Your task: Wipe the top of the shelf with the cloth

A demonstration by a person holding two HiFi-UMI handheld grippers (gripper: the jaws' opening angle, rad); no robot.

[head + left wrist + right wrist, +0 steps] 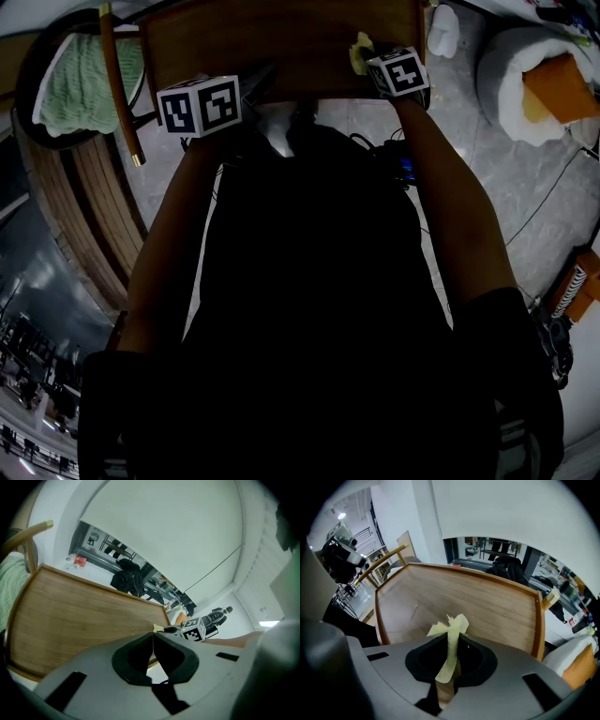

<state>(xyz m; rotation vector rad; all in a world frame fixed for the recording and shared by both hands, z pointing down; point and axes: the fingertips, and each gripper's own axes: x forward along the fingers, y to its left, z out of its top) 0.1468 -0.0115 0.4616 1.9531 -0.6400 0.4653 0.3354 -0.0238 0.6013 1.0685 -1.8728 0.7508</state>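
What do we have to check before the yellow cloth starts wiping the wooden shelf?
1. Cloth gripped by the right tool: ok, jaws shut on it.
2. Left tool holding nothing: ok, jaws together and empty.
3. Shelf top free of things: ok, only bare wood shows.
4. Cloth touching the wood: cannot tell.
5. Enough cloth sticking out to wipe: probably not ok, only a small tuft pokes past the jaws.
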